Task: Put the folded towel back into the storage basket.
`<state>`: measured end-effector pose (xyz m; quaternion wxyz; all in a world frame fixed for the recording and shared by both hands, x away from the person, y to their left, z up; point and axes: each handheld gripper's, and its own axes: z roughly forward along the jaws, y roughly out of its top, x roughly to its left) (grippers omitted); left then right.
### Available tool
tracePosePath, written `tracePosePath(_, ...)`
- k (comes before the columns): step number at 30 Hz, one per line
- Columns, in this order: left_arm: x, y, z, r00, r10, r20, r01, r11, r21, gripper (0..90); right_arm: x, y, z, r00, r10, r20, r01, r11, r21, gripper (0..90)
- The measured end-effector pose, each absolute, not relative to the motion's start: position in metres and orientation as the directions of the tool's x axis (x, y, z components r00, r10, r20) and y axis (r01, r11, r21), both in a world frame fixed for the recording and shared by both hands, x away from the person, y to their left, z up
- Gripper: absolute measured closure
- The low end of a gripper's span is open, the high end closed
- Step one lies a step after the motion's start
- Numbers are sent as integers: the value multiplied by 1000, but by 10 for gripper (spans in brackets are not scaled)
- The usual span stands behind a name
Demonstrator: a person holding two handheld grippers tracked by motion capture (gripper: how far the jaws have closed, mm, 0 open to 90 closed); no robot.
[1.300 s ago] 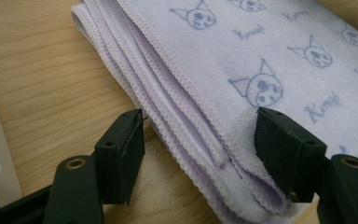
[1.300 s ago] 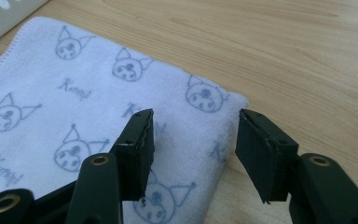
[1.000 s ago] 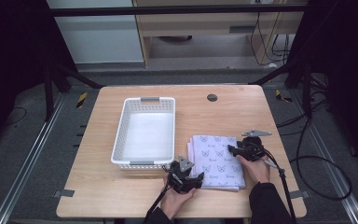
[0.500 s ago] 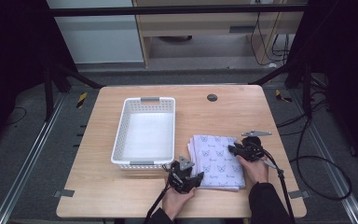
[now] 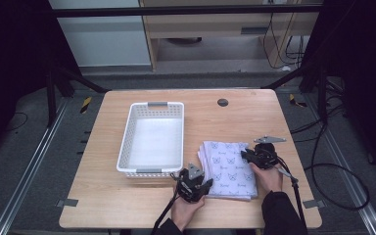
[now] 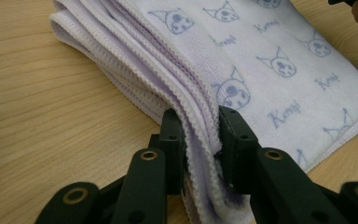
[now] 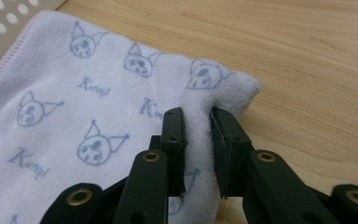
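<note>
Folded towel, left claw pinching its edge; right claw likewise

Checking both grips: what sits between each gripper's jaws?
Towel in both. The left gripper pinches its layered hem edges; the right gripper pinches a bunched fold at its corner. Each gripper view shows it.
</note>
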<state>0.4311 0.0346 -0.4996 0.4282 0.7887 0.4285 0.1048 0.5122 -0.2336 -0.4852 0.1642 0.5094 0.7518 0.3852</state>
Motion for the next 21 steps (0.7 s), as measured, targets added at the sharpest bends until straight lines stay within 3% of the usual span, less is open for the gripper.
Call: tracePosePath(21,424,46,-445,656,748,-104,491,-318,811,732,490,-227,-438,-481,872,91,501,188,845,770)
